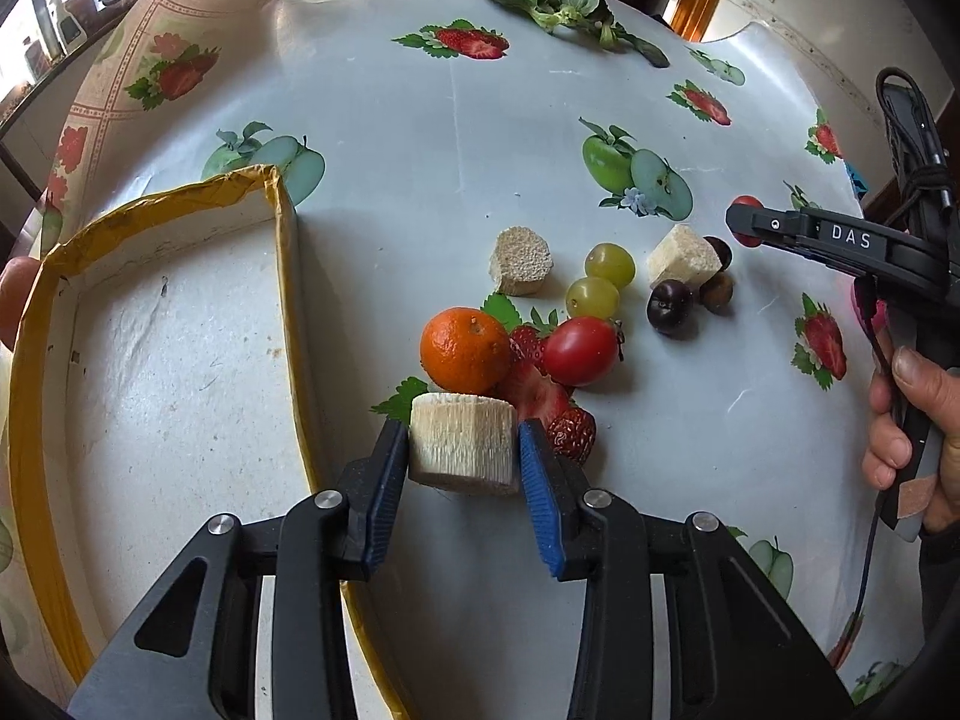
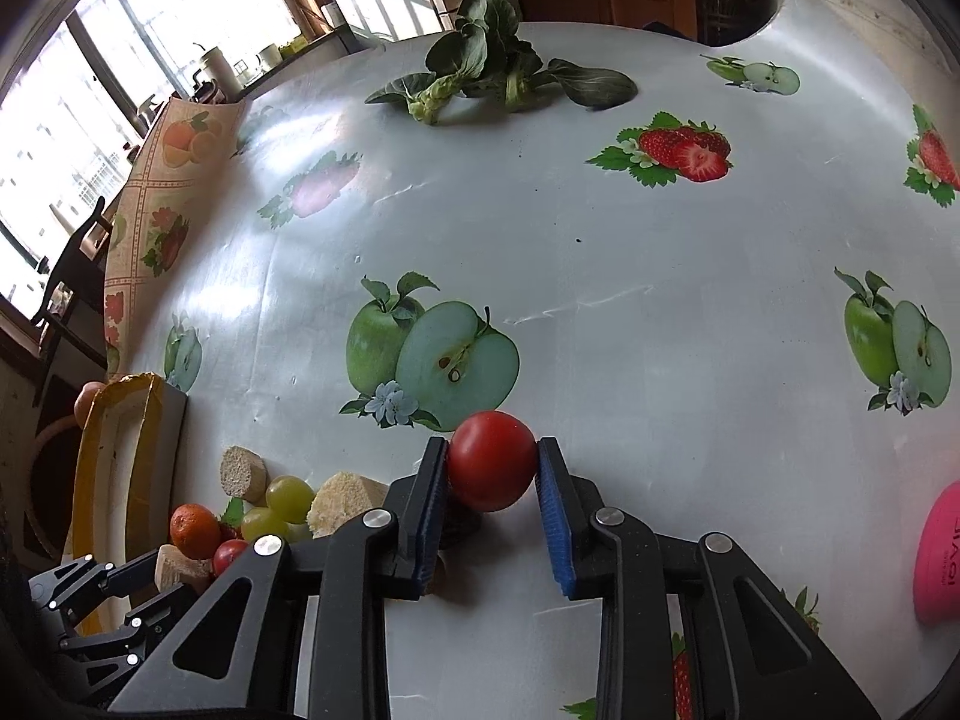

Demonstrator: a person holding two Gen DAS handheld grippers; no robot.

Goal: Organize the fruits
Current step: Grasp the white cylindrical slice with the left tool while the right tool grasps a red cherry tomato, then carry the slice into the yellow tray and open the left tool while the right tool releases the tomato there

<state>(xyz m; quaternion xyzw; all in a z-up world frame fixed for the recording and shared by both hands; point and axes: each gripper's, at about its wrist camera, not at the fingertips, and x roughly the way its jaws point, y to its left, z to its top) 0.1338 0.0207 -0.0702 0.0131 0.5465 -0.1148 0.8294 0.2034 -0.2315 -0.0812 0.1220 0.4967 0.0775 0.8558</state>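
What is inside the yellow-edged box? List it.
Nothing rests on the visible white floor of the box. Its nearest corner is covered by the left claw, so that part cannot be checked.

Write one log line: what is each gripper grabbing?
left gripper: shut on pale chunk | right gripper: shut on red tomato

A leafy green vegetable [image 2: 480, 69] lies at the far side of the tabletop [image 2: 600, 252], which is covered by a pale, glossy cloth printed with green apples and strawberries. A pink object [image 2: 939, 558] shows at the near right edge, cut off by the frame, with lettering too small to read. At the far left a second cloth with an orange-and-strawberry border [image 2: 162, 180] hangs over the edge. Beyond it are bright windows [image 2: 120, 30], a white kettle [image 2: 219, 69] on the sill and a dark chair [image 2: 78, 276].
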